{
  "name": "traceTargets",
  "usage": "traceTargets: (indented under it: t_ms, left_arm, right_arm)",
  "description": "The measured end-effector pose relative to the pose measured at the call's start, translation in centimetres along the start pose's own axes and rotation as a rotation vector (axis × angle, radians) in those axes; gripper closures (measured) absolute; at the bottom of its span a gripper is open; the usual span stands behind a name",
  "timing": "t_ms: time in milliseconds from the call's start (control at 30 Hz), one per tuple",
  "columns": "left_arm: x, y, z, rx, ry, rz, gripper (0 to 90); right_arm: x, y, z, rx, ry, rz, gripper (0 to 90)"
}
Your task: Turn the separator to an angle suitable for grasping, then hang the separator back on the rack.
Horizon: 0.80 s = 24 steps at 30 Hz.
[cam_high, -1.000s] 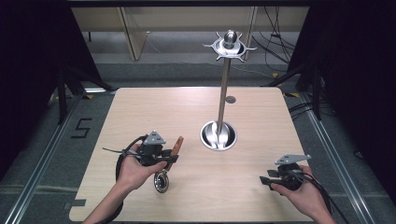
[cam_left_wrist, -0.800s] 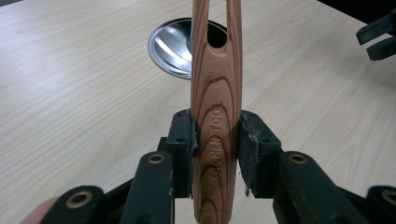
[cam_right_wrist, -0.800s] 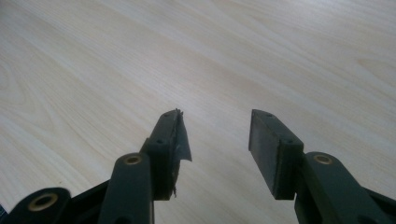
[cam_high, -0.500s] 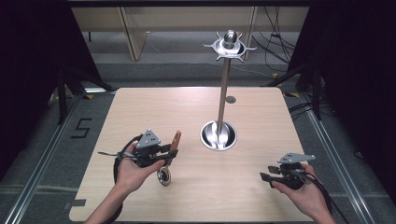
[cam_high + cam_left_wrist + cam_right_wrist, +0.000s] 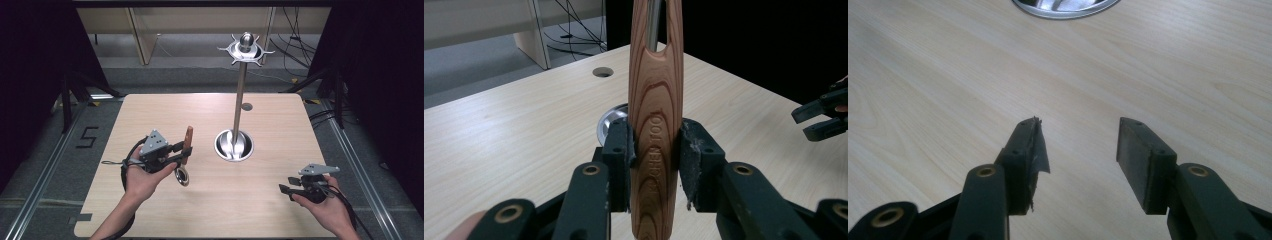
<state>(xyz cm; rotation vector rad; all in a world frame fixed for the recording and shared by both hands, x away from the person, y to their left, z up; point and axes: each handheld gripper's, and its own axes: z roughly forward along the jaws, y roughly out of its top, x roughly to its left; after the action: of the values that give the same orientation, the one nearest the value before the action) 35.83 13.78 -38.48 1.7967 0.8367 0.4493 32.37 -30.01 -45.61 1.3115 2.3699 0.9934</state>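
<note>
My left gripper [image 5: 181, 150] is shut on the wooden handle [image 5: 187, 139] of a kitchen tool, held over the table's left half. The tool's round metal end [image 5: 182, 176] hangs toward the table. In the left gripper view the handle [image 5: 656, 115] stands upright, with both pads [image 5: 620, 150] pressed against its sides. A metal utensil stand [image 5: 240, 95] with a hooked top [image 5: 246, 48] rises from a round base [image 5: 233, 146] mid-table. My right gripper [image 5: 286, 188] rests at the front right, and its jaws [image 5: 1080, 145] stand open with nothing between them.
A small round hole [image 5: 246, 106] lies in the wooden table [image 5: 165, 110] behind the stand. The stand's base [image 5: 1063, 6] sits just beyond my right gripper, which also appears at the far right [image 5: 824, 115] of the left gripper view. Dark floor and cables surround the table.
My left hand has lifted the tool slightly and shifted it away from the front edge, and its metal end has come off the table. The right hand has stayed put.
</note>
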Motion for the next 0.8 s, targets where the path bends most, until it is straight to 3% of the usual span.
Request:
traceTargets:
  t_ms: [33, 67, 100, 133, 400, 433, 633, 700, 800]
  left_arm:
    - [0.0, 0.2, 0.1, -0.007, -0.001, -0.001, 67.4]
    - [0.1, 0.3, 0.1, -0.009, -0.003, -0.001, 67.4]
    - [0.0, 0.4, 0.2, -0.012, -0.001, 0.002, 67.4]
    - [0.0, 0.5, 0.3, -0.016, 0.001, 0.002, 67.4]
    - [-0.1, 1.5, 0.2, -0.053, 0.000, 0.005, 67.4]
    - [-0.1, 1.5, 0.2, -0.057, 0.004, 0.005, 67.4]
    - [-0.1, 1.6, 0.0, -0.064, 0.008, 0.002, 67.4]
    - [-0.1, 1.7, -0.1, -0.068, 0.011, 0.002, 67.4]
    - [-0.1, 1.8, -0.1, -0.072, 0.014, 0.003, 67.4]
  right_arm:
    - [-0.2, -0.1, 0.1, -0.006, -0.001, -0.015, 51.6]
    - [0.0, -0.1, -0.1, 0.005, 0.004, 0.015, 51.6]
    - [-0.2, -0.2, -0.1, -0.004, -0.001, -0.008, 51.6]
    - [-0.1, -0.1, -0.2, -0.009, -0.003, 0.018, 51.6]
    - [-0.7, -0.2, -0.5, -0.052, -0.023, 0.000, 51.4]
    - [-0.5, -0.1, -0.5, -0.049, -0.013, 0.029, 51.2]
    - [-0.3, -0.2, -0.5, -0.051, -0.009, 0.042, 50.9]
    - [-0.1, -0.2, -0.7, -0.033, -0.003, 0.073, 50.7]
    - [-0.2, -0.1, -0.6, -0.046, -0.009, 0.059, 50.6]
